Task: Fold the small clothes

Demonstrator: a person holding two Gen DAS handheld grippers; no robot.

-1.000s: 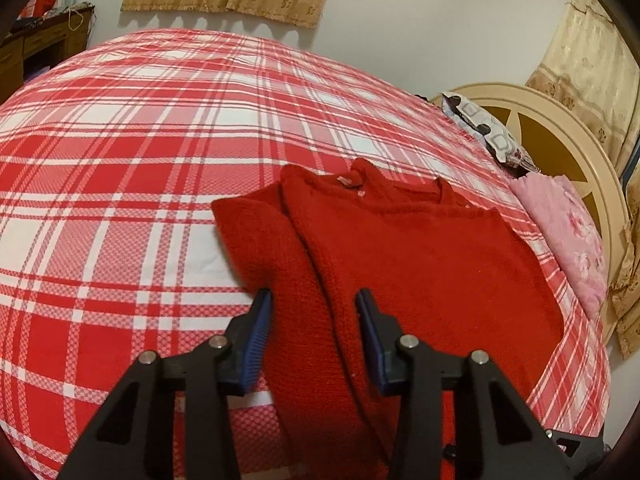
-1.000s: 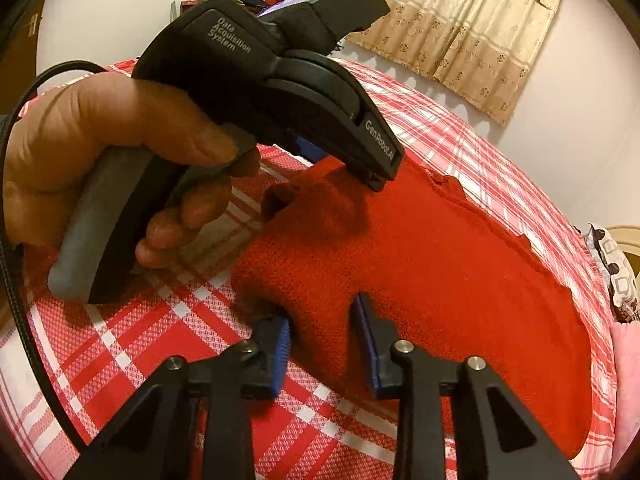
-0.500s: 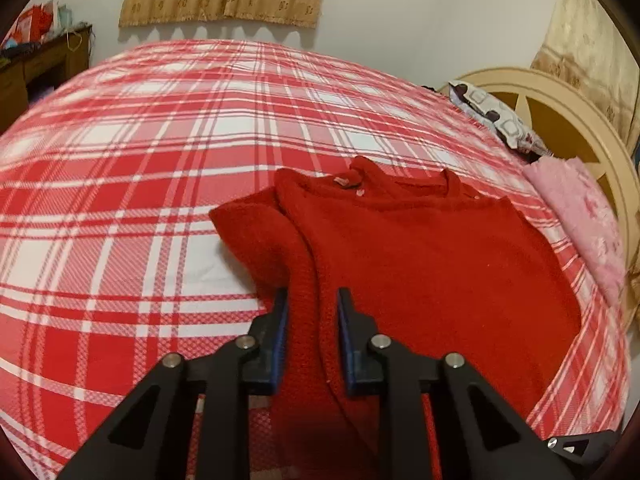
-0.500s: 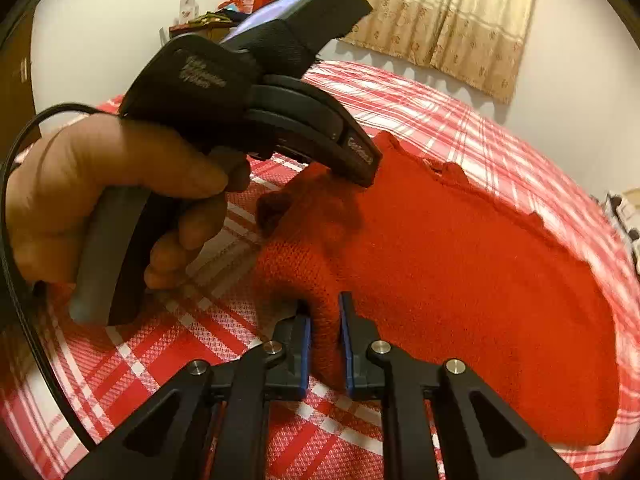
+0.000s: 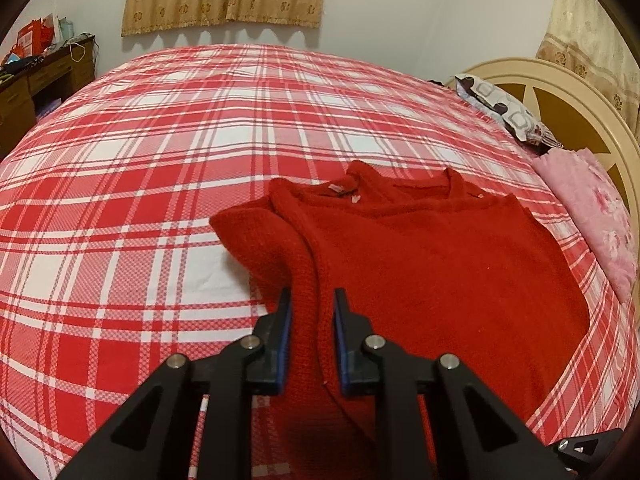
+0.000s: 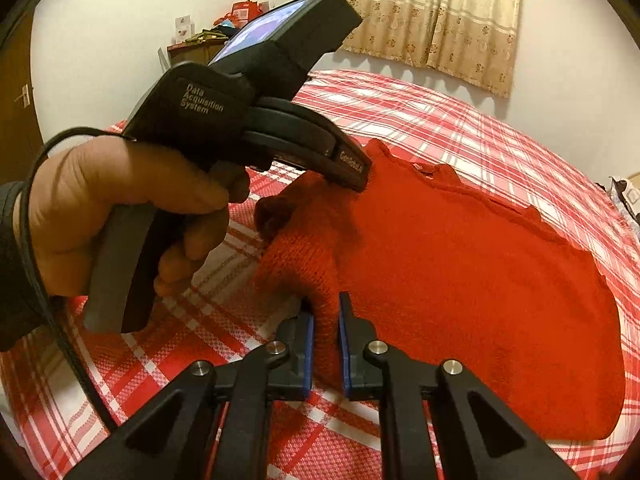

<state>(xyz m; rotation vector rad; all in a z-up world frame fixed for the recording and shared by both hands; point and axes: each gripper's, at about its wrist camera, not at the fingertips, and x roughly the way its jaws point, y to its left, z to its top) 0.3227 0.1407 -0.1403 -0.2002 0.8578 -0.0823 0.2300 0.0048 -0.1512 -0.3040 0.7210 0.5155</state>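
Both my grippers, left [image 5: 312, 320] and right [image 6: 325, 328], are clamped on the red sweater's [image 5: 432, 272] near edge; its body stretches far-right, so that's where the fold goes.

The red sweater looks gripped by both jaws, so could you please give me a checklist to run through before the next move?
1. Right gripper clamped on the sweater edge: ok, knit pinched between the pads.
2. Left gripper clamped: jaws closing with a knit fold between them; firmness cannot tell.
3. Both grips on the same side edge: ok.
4. Far sleeve already folded in: cannot tell.
5. Bedspread caught in either grip: cannot tell.
6. Pillows lie apart from the sweater: ok.
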